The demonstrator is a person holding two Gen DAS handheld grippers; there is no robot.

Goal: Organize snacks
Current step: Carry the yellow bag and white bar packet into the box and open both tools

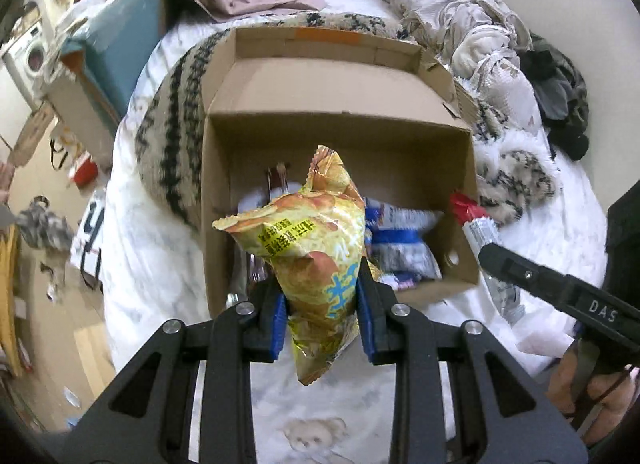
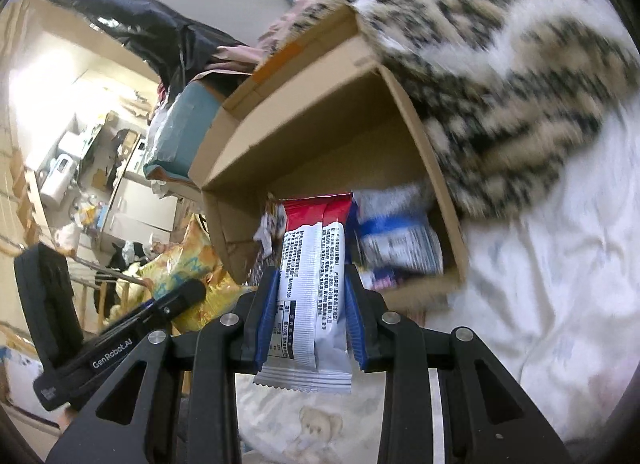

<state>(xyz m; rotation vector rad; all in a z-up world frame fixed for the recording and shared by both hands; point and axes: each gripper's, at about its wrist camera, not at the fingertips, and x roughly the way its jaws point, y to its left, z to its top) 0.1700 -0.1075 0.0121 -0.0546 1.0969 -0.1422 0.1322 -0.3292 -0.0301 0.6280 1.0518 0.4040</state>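
left fingers (image 1: 322, 314) clamped on a yellow chip bag (image 1: 316, 260), blue pads pinching its lower half; the bag's crimped top stands past my fingertips, over the near wall of the box (image 1: 332, 132). right fingers (image 2: 312, 316) pinched shut on a red-and-white packet (image 2: 310, 284), its red end forward of the tips, its serrated white end hanging back between the finger bases. the open cardboard box sits on the bed (image 1: 152, 264) straight ahead of both pairs of fingers. inside it, just beyond my tips, lies a blue-and-white packet (image 1: 404, 240), blurred, with other wrappers i can't make out. a striped fuzzy blanket (image 2: 500, 104) presses against the box's far and side walls. from the left view the right fingers come in from the right, beside the box corner.
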